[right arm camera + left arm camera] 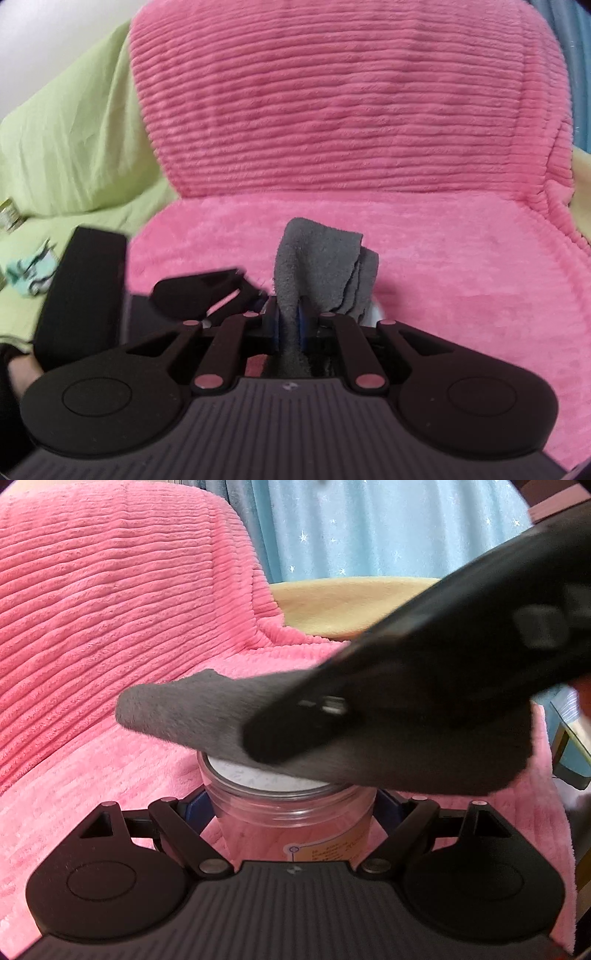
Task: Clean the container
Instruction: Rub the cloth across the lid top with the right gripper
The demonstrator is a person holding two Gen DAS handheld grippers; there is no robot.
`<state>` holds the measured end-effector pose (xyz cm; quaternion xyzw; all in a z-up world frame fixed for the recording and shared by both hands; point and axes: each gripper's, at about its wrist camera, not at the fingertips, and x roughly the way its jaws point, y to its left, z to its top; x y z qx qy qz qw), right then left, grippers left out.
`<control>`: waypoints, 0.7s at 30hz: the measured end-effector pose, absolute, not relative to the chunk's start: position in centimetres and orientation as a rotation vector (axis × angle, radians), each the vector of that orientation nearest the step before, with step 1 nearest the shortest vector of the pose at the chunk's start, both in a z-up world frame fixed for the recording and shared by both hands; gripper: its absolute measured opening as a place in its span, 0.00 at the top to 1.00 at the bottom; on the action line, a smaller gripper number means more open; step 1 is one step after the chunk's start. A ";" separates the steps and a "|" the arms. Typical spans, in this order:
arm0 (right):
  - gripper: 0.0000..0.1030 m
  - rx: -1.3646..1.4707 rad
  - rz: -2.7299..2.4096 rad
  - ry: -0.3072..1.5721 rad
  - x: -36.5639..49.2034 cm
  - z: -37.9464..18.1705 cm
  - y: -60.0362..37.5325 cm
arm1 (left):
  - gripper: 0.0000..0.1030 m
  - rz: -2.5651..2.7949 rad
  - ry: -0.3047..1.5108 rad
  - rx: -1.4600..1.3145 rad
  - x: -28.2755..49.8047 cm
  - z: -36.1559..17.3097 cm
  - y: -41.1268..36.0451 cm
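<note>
Both grippers clamped: left gripper (293,805) on clear jar (295,812), right gripper (290,326) on grey cloth (321,269) atop lid.

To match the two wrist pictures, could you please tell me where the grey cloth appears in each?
Left wrist view: grey cloth at centre, lying across the jar top.
Right wrist view: the cloth at centre, pinched in the right gripper.
Shared landmark: pink ribbed blanket behind.
</note>
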<state>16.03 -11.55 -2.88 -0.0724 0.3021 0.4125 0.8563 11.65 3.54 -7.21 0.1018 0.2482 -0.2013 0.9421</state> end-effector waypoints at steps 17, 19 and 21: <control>0.92 -0.149 0.850 0.691 15.2 -2.3 -13.5 | 0.17 -0.415 0.506 0.203 11.5 -7.4 3.9; 0.92 -0.216 0.849 0.687 15.0 -2.1 -13.0 | 0.17 -0.415 0.502 0.219 11.5 -7.4 3.7; 0.92 -0.289 0.832 0.690 14.4 -1.6 -12.3 | 0.17 -0.415 0.496 0.242 11.3 -7.4 3.4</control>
